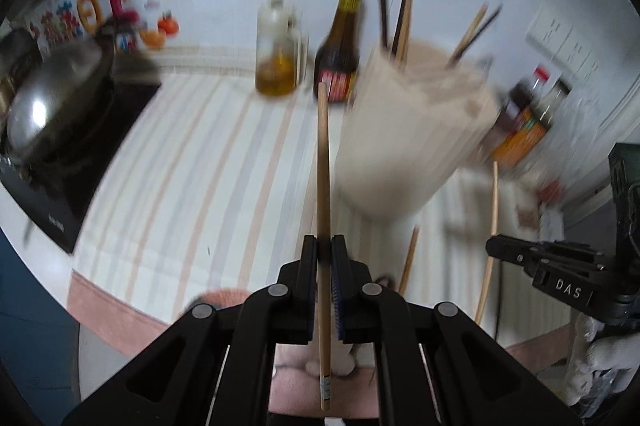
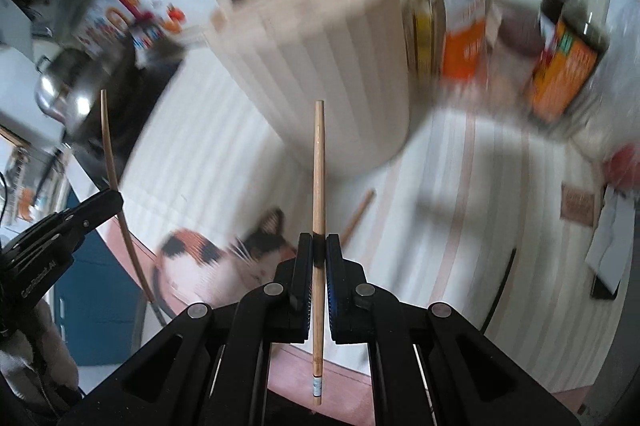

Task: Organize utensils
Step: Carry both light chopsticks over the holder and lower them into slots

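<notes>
The left claw point(image 1: 324, 246) is closed on a chopstick point(image 1: 323, 186). The stick runs straight along the claw's axis: its thin end points to 12 o'clock, up over the striped mat point(image 1: 180, 166), and its thick end hangs back toward 6 o'clock, under the claw's body. The pads grip it a little past its middle, nearer the thick end.

The right claw point(image 2: 319, 246) is likewise closed on a second chopstick point(image 2: 318, 178), held the same way, tip at 12 o'clock and marked butt at 6 o'clock.

In the left view the pale ribbed holder point(image 1: 408, 138) stands on the mat at about 1 o'clock from the claw, just beside the stick's upper half, with several dark and wooden sticks standing in it. In the right view the holder point(image 2: 320, 58) lies at 12 o'clock, beyond the stick's tip; whether the tip is clear of it is hard to tell in the blur.

A third stick point(image 1: 410, 258) lies on the mat, near the holder's foot, at 2 o'clock from the left claw and at 1 o'clock from the right one.

Behind the holder stand an oil jar point(image 1: 278, 50) and a sauce bottle point(image 1: 340, 42). A pot point(image 1: 52, 98) sits at 10 o'clock in the left view.
</notes>
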